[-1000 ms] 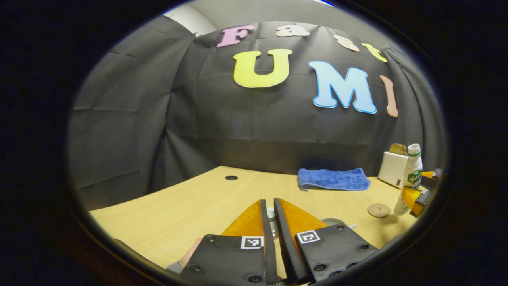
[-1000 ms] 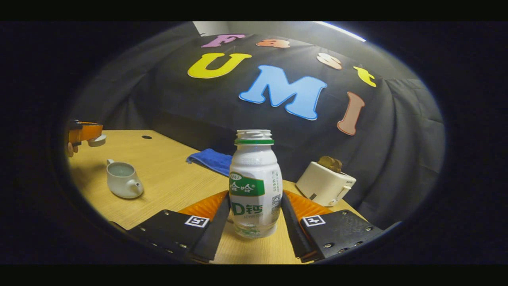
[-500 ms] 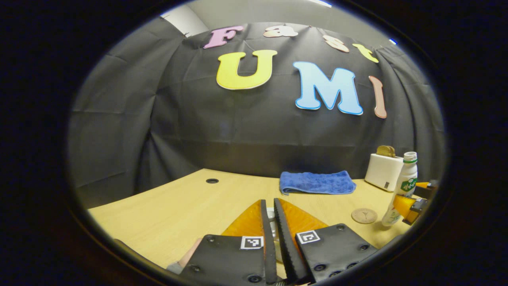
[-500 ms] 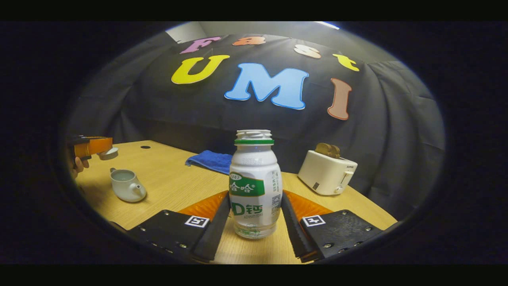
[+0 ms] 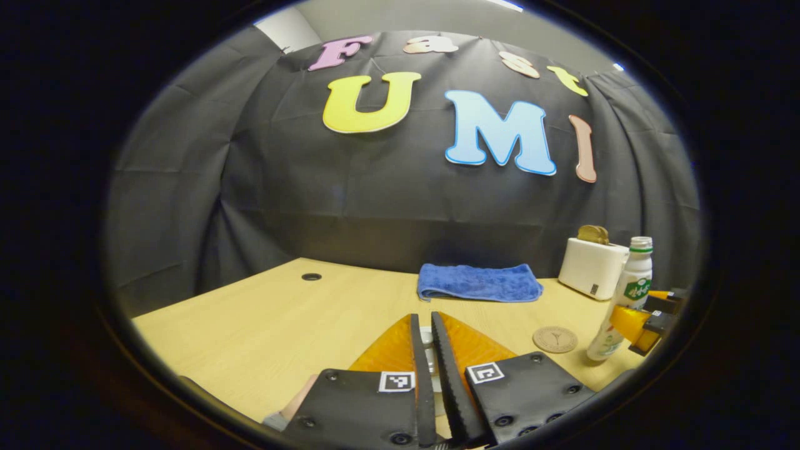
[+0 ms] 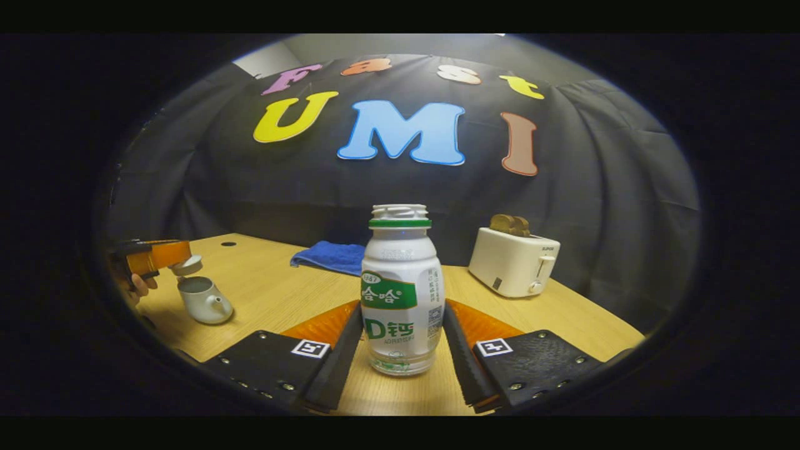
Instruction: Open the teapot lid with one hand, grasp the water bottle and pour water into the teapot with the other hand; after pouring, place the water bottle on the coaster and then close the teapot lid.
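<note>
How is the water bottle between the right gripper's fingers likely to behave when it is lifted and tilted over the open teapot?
The water bottle looks like smooth thin plastic, so it may slip or dent under squeeze. It is tall and narrow, so probably tippy when set down on the coaster. With no cap on, it would spill readily once tilted toward the teapot.

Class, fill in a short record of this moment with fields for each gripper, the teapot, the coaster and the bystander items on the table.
left gripper: shut on the teapot lid, held above the teapot
right gripper: fingers on both sides of the water bottle, which stands upright
teapot: open, on the table
coaster: bare, beside the bottle
bystanders: blue towel, toaster
</note>
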`<state>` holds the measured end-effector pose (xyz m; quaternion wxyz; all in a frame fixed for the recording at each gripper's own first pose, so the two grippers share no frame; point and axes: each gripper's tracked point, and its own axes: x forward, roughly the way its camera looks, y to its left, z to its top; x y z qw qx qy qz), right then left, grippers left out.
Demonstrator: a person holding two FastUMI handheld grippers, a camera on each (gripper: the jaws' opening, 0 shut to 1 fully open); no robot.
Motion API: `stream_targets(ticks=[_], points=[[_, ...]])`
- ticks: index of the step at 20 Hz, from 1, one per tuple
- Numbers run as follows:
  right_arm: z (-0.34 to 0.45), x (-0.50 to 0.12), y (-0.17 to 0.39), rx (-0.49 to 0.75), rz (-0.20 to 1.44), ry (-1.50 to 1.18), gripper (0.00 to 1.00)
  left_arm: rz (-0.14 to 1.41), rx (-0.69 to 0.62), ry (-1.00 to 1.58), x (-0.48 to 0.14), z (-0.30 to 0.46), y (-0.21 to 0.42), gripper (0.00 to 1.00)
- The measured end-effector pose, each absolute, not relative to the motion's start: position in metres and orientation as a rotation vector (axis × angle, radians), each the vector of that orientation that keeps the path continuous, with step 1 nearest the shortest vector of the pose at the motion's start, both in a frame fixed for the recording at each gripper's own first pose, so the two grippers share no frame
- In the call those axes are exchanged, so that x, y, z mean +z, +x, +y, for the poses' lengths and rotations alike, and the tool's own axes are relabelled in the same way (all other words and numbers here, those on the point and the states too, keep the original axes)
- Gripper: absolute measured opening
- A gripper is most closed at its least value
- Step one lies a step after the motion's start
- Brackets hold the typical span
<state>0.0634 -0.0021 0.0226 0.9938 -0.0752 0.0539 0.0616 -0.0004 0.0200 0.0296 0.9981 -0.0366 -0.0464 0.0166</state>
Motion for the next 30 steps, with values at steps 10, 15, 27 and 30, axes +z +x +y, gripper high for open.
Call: stream_targets(ticks=[10,15,27,30], points=[[-0.009,0.025,0.066,0.129,0.102,-0.133,0.71,-0.074,0.020,-0.048,0.016,0.008,0.004,0.17],[-0.009,0.028,0.064,0.138,0.097,-0.131,0.71,-0.080,0.029,-0.012,0.011,0.004,-0.002,0.17],[-0.003,0.032,0.064,0.146,0.096,-0.139,0.70,-0.067,0.038,-0.001,0.009,0.004,-0.006,0.25],[0.004,0.034,0.068,0.149,0.096,-0.142,0.71,-0.094,0.023,-0.042,0.019,0.006,-0.012,0.00]])
